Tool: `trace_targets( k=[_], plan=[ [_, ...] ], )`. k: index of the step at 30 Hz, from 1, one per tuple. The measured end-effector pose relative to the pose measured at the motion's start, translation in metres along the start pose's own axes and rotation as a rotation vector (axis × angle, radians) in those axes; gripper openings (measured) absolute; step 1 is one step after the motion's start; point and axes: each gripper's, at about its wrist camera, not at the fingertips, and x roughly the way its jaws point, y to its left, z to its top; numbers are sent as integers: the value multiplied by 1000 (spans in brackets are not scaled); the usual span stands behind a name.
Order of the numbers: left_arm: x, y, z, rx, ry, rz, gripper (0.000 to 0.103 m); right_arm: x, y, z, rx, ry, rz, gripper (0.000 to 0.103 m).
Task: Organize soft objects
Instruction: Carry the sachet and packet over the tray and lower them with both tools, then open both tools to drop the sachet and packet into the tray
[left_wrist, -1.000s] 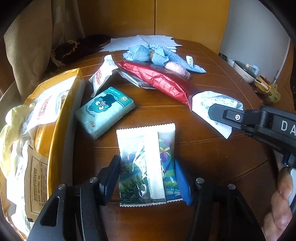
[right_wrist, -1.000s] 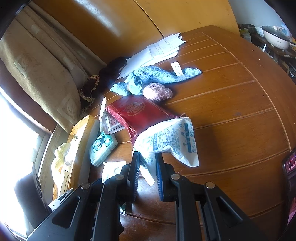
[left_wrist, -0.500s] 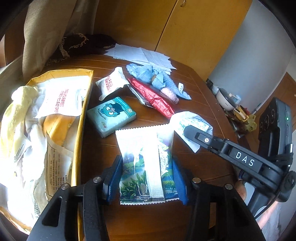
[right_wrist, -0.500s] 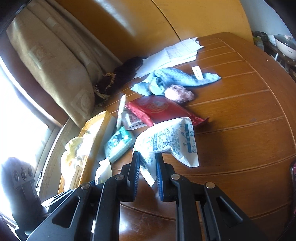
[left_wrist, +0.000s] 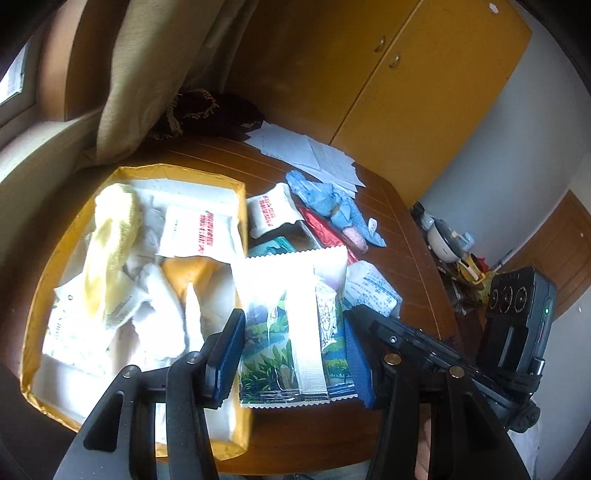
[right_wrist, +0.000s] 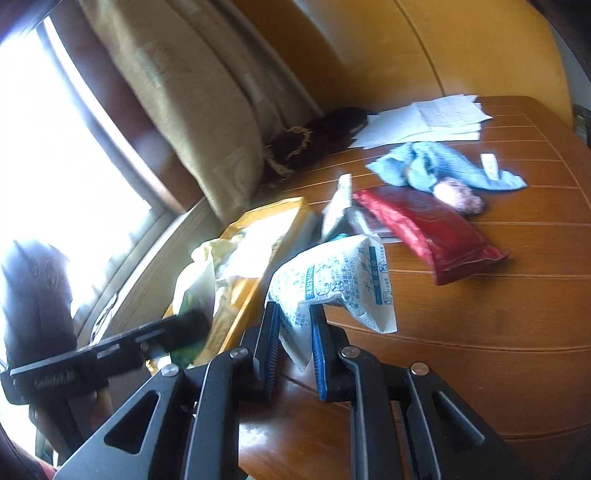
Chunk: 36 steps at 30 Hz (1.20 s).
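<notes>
Yellow cardboard marks the goal: an open box (left_wrist: 242, 206) at the window side of the wooden table (left_wrist: 413, 266), already part filled with white packets and a pale yellow cloth (left_wrist: 110, 236).

A flat snack sachet (left_wrist: 295, 325) with a leafy green print is gripped in the left claw (left_wrist: 293, 354), its two side edges pressed by the blue pads. Its long axis is seen to run straight ahead along the fingers, with the sealed zigzag end farthest out. The sachet is held clear of the table and hangs over the box's near right wall, so the box interior lies just to the left of it and below.

A white packet with blue print (right_wrist: 340, 280) is pinched by one corner in the right claw (right_wrist: 293, 350), whose pads are nearly closed on the thin film. The rest of that packet droops to the right, above the table. From the right wrist view, the box (right_wrist: 291, 205) is found to the left and slightly ahead, with the left claw (right_wrist: 184, 328) between.

The left hand is therefore judged the nearer to the box, and a short shift leftward would be called for before any release. A red foil pouch (right_wrist: 424, 225), a blue cloth (right_wrist: 436, 166) and further packets are left on the table.
</notes>
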Motion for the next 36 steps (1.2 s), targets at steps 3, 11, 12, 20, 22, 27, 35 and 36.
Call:
trace_targets(
  k=[3, 11, 12, 20, 22, 27, 35, 36],
  plan=[
    [-20, 25, 7, -45, -44, 26, 55, 4, 14, -3, -35, 21, 40, 16],
    [-41, 76, 20, -120, -99, 115, 55, 35, 57, -7, -117, 116, 154, 16],
    [-41, 81, 21, -127, -101, 116, 55, 41, 63, -7, -130, 129, 158, 16],
    [-26, 79, 63, -107, -113, 129, 55, 72, 88, 22, -175, 150, 154, 16],
    [-11, 81, 84, -100, -97, 163, 55, 83, 87, 39, -169, 139, 125, 16],
    [33, 91, 126, -57, -41, 193, 55, 128, 79, 67, -116, 173, 55, 16],
    [81, 109, 133, -49, 66, 213, 58, 166, 68, 65, -55, 238, 59, 19],
    [81, 110, 132, -49, 66, 208, 58, 167, 67, 63, -53, 239, 58, 19]
  ],
)
